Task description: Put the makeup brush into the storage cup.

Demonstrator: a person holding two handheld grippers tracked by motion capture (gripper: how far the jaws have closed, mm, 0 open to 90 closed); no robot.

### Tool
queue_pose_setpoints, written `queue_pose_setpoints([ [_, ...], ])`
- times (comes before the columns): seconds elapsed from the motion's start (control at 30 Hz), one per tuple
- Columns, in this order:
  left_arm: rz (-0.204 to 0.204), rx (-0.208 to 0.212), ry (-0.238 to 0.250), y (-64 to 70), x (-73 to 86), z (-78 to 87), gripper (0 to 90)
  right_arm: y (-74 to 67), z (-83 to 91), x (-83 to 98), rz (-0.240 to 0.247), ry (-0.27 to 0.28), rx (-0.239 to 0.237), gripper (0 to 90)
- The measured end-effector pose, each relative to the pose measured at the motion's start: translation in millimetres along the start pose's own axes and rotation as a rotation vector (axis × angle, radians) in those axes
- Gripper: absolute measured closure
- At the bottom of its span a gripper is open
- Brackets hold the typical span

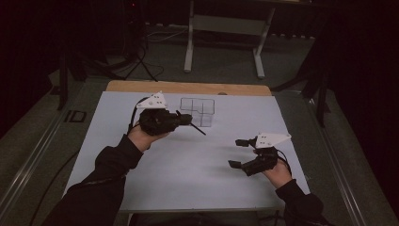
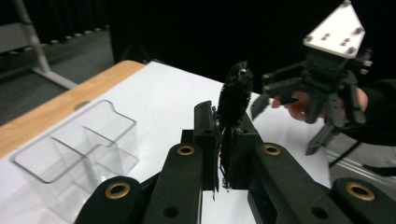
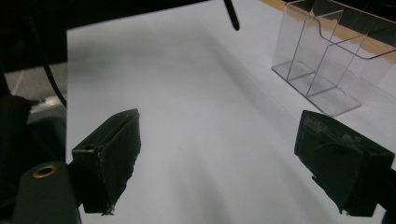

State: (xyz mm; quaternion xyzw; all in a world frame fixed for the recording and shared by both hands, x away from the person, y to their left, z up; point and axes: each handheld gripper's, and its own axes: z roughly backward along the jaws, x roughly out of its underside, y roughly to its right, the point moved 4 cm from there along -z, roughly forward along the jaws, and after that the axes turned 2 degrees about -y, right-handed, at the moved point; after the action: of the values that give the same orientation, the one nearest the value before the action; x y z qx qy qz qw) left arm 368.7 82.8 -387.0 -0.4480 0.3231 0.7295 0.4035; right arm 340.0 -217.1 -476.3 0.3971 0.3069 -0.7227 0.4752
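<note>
My left gripper (image 1: 187,119) is shut on a thin black stick (image 1: 198,129) that pokes right, just in front of a clear plastic organizer (image 1: 199,111). In the left gripper view the stick looks bristly like a brush (image 2: 237,91), clamped upright between the jaws of the left gripper (image 2: 224,128); the organizer (image 2: 84,140) lies to their left. My right gripper (image 1: 238,153) stands open over the white table at the right, holding nothing. In its own view the right gripper (image 3: 224,140) has its jaws wide apart, with the organizer (image 3: 327,56) ahead to the right and the stick's tip (image 3: 231,14) at the top.
A white sheet (image 1: 188,165) covers the table, with a wooden edge (image 1: 188,87) at the far side. A grey frame stand (image 1: 226,28) and cables are on the floor beyond. The right gripper (image 2: 268,93) also appears across the table in the left gripper view.
</note>
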Motion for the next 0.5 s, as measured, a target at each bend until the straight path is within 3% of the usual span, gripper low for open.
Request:
queue_pose_setpoints([
  [0.5,0.009,-0.146,-0.008,-20.6,-20.5,8.4,86.2,2.2,4.9,-0.2,-0.009,0.051,0.008,14.4],
])
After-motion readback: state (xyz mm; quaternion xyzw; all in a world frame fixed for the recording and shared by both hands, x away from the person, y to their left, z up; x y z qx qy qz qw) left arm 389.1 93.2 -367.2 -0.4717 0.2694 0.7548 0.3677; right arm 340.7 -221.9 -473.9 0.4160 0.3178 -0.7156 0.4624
